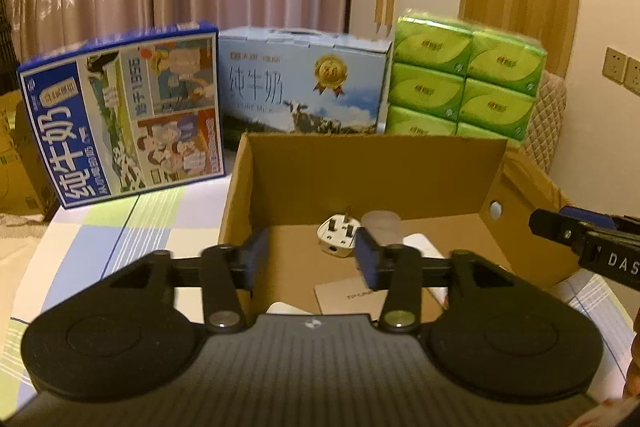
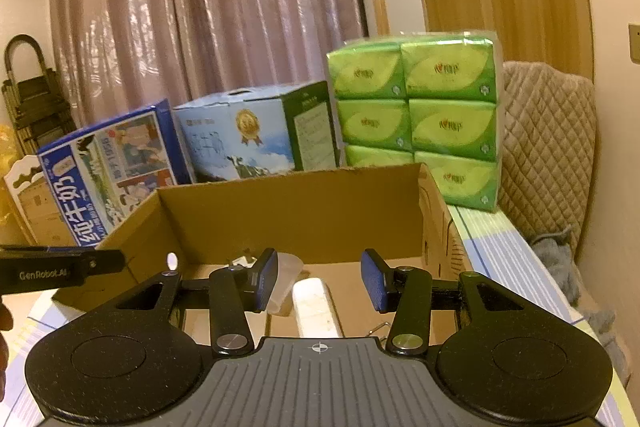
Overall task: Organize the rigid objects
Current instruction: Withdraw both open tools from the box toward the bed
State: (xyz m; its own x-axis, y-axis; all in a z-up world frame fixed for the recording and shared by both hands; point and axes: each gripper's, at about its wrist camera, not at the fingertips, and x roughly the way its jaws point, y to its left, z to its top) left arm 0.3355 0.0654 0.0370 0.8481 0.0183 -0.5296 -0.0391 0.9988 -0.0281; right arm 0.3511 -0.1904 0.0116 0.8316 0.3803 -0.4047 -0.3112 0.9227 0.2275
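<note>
Both tongs, left (image 1: pixel 308 259) and right (image 2: pixel 319 281), parted and empty above half-hidden clutter in cardboard box (image 1: pixel 360 167).

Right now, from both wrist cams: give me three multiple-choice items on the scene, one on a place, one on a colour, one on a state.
1. Where is the white plug?
A. inside the cardboard box
B. on top of a milk carton
C. on the checked cloth outside the box

2. What colour is the tissue pack?
A. blue
B. red
C. green

3. How is the left claw?
A. shut on the plug
B. open, holding nothing
C. shut on a cup

Key: 1 A, the plug lies on the box floor; 2 C, all the wrapped packets are bright green; 3 B, its blue pads stand apart with nothing pressed between them.
</note>
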